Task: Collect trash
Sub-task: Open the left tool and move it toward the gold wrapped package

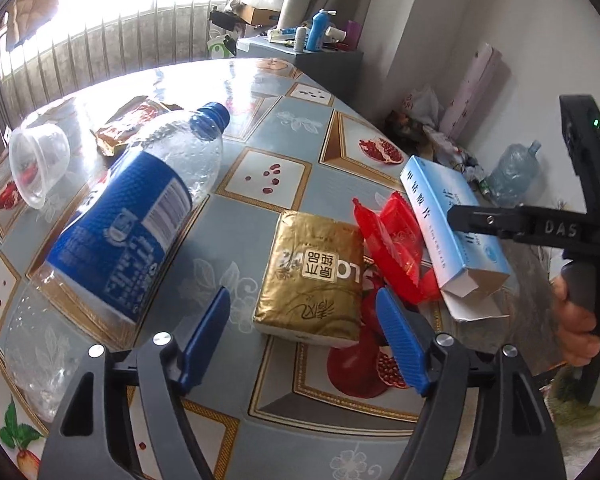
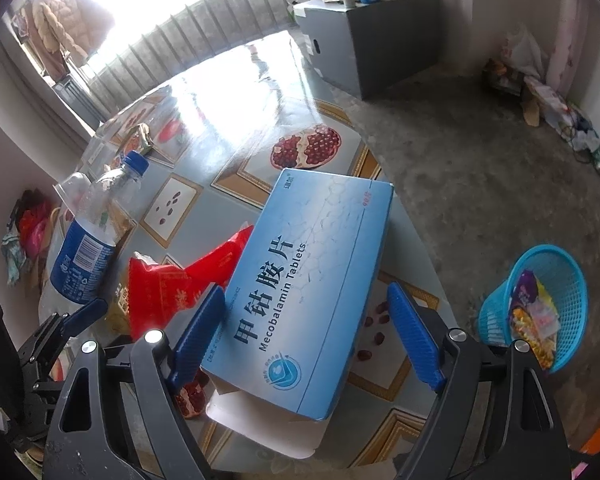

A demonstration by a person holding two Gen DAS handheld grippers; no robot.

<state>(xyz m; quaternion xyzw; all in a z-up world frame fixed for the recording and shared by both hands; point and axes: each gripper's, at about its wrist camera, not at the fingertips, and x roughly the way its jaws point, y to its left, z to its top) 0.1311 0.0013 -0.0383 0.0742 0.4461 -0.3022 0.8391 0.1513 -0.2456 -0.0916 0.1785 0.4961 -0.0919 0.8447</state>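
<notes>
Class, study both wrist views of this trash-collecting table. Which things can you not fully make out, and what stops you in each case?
- Red wrapper: right wrist view, partly hidden under the blue tablet box.
- Blue basket on the floor: right wrist view, contents too small to identify.
- Far table: both views, washed out by window glare.
- Gold tissue pack: left wrist view, text upside down, partly unreadable.

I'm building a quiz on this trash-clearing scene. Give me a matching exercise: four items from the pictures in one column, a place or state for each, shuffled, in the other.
Things:
1. plastic bottle
2. blue medicine box
3. blue basket
4. gold tissue pack

Places or states:
A. on the floor, wrappers inside
B. lying on its side, blue cap on
C. flat on the table between the left gripper's open fingers
D. end flap open, between the right gripper's open fingers

Pairs: 1-B, 2-D, 3-A, 4-C
</notes>
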